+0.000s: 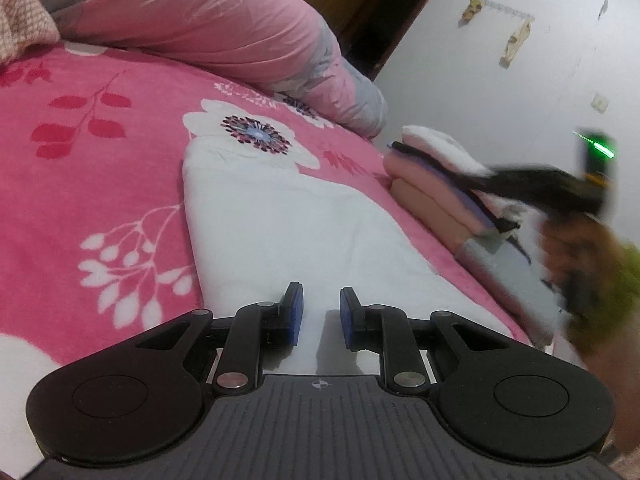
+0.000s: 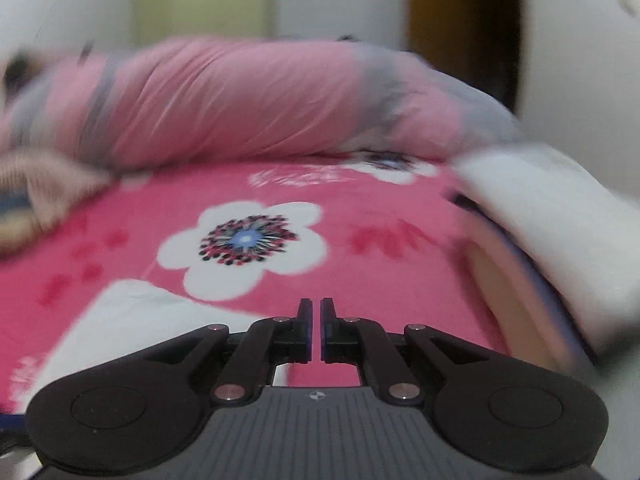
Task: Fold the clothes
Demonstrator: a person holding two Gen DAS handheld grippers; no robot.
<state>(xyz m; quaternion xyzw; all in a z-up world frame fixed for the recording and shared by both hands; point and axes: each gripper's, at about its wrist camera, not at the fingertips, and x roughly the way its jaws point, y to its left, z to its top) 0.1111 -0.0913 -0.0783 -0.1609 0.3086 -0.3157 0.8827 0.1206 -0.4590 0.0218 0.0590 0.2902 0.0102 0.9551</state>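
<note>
Here: white garment (image 1: 304, 216), folded to a long strip, flat on the bed (image 1: 100, 168), running from 6 toward 11 o'clock in the left view. Left gripper (image 1: 320, 314) low over its near end, fingers a little apart, nothing between them; likely set to pinch that end for the next fold. Right gripper (image 2: 316, 330), fingers together, empty. Folded stack (image 1: 436, 200) at 3 o'clock, probably finished pieces. Pink quilt (image 1: 208, 24) at 12.

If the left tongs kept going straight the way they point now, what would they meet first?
Most likely the folded white cloth: the left tongs point down along its length, jaws slightly apart with nothing between them. Beyond it lies the pink floral blanket. How far they hover above the cloth is unclear.
</note>
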